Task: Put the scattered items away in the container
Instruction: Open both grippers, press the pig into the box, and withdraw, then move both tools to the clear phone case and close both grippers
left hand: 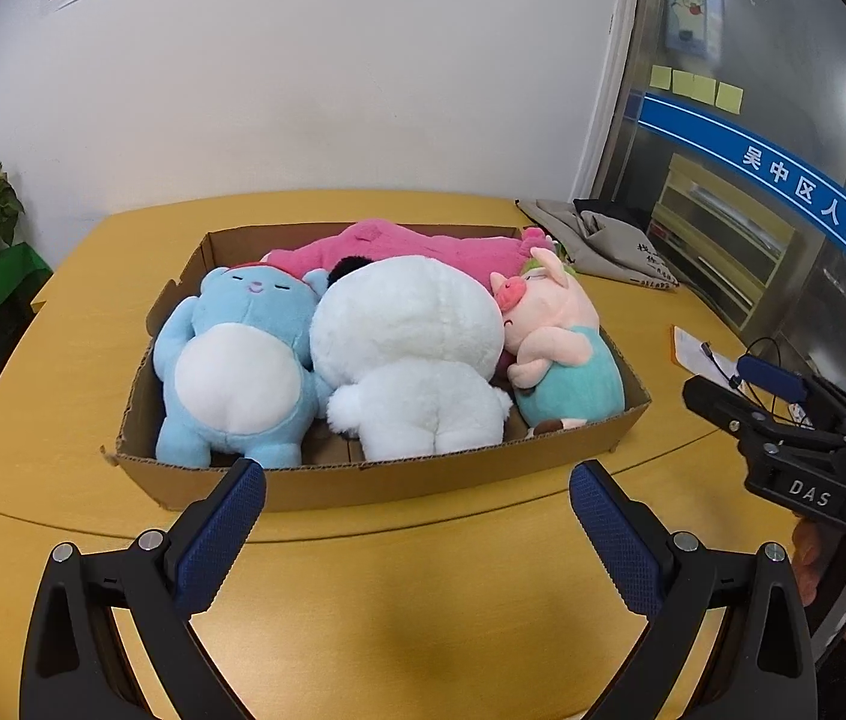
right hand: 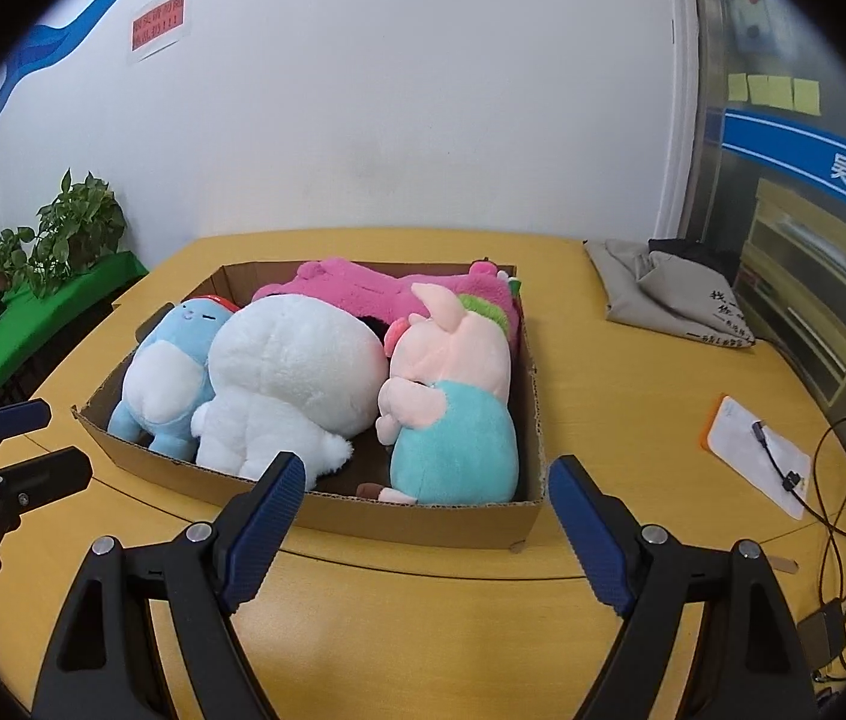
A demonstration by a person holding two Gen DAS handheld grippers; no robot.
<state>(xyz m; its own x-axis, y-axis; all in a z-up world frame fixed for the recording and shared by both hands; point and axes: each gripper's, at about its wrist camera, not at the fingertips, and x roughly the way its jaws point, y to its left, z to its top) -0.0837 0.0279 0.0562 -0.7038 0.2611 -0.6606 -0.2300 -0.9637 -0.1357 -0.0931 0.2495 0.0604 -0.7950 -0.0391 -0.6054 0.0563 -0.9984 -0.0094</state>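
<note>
The cardboard box [left hand: 363, 480] sits in the middle of the yellow bench [left hand: 363, 612], and all four soft toys lie inside it. On the left of the box is the blue bear [left hand: 237, 360], on its back with its white belly up; pressed against its right side is the big white plush [left hand: 411, 354], rump toward the near wall. To the right of that, touching it, lies the pink pig [left hand: 561, 354] in a teal outfit, head toward the far end. Along the far wall, partly hidden behind the others, stretches the magenta plush [left hand: 399, 243]. The left tool [left hand: 417, 498] hovers above the bench just near of the box's front wall, its blue-padded fingers spread wide with nothing between them. The right tool [right hand: 426, 492] hangs likewise near the box's near right corner, fingers wide apart and holding nothing; in the left wrist view it appears at the right edge [left hand: 783, 420], well apart from the box. Far right on the bench lies a grey cloth bag [right hand: 675, 294], and nearer on the right a white card with an orange edge [right hand: 753, 450] with a black cable [right hand: 825, 498] trailing over it. A potted plant [right hand: 75, 234] stands on a green-covered surface beyond the bench's left side.
</note>
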